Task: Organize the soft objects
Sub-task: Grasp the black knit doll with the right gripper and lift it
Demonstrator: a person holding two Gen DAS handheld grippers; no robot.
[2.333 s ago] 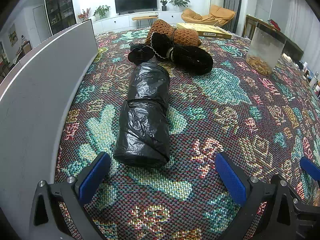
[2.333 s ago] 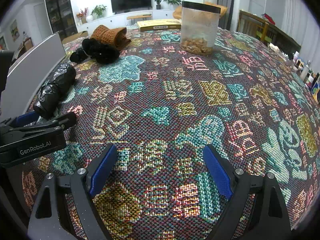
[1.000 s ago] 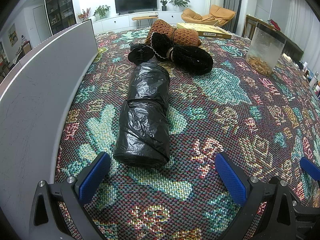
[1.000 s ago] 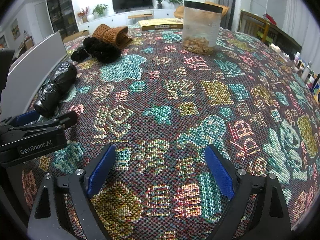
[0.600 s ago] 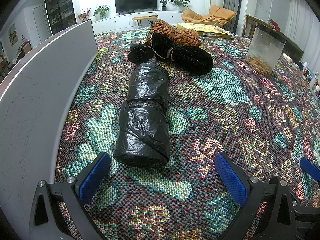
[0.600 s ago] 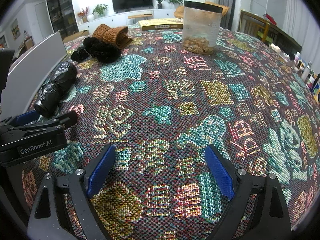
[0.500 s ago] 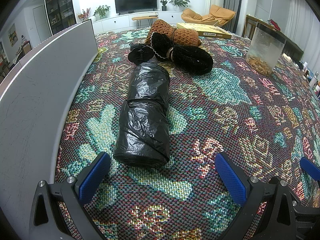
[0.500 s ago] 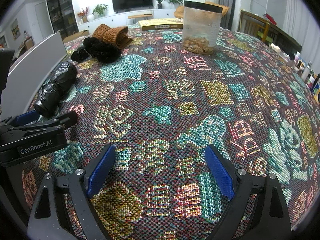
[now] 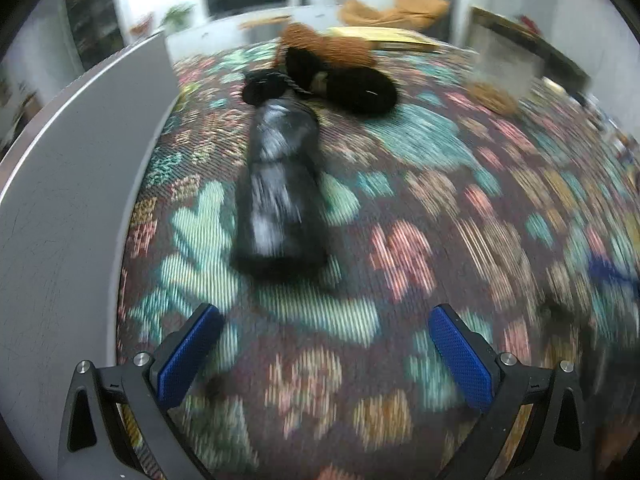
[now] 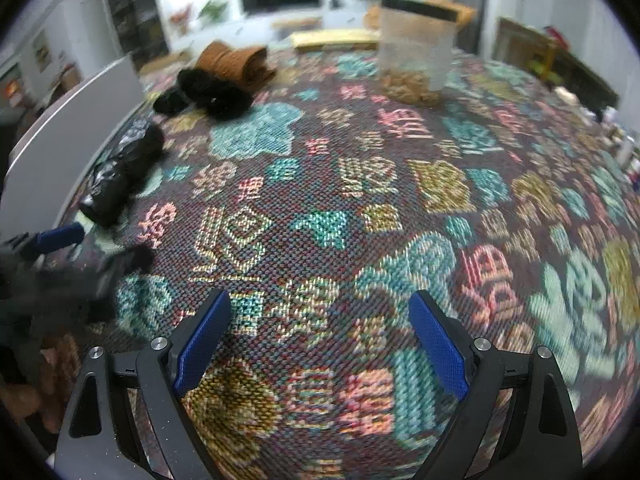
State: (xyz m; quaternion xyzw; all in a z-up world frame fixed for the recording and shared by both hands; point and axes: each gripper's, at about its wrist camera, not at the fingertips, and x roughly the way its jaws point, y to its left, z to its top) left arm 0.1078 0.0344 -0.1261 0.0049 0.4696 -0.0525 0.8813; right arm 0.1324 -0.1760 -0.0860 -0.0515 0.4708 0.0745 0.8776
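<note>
Both of your grippers stand wide open and grip nothing: the left gripper [image 9: 324,354] hovers over bare patterned cloth [image 9: 420,184] just short of the near end of the black plastic roll [image 9: 280,188], and the right gripper [image 10: 320,338] sits over open cloth well apart from every object. You have free room across the middle and right of the table; on your left a grey panel [image 9: 68,184] runs along the table edge, close beside the roll.

Beyond the far end of the roll lie the black fuzzy pieces [image 9: 352,84], touching the brown knit bundle [image 9: 332,46] behind them. The clear jar [image 10: 416,56] with brown contents stands far back on the right, a flat yellow box [image 10: 336,38] near it.

Your left view is heavily smeared, so the roll's creases, the jar and the table's right rim are hard to make out. In the right view the left gripper shows only as a blurred dark shape at the left edge, partly cut off.

Compared with 0.5 s ago, your left view has gone from sharp to streaked and the roll sits further from the fingers; the objects lie as before.
</note>
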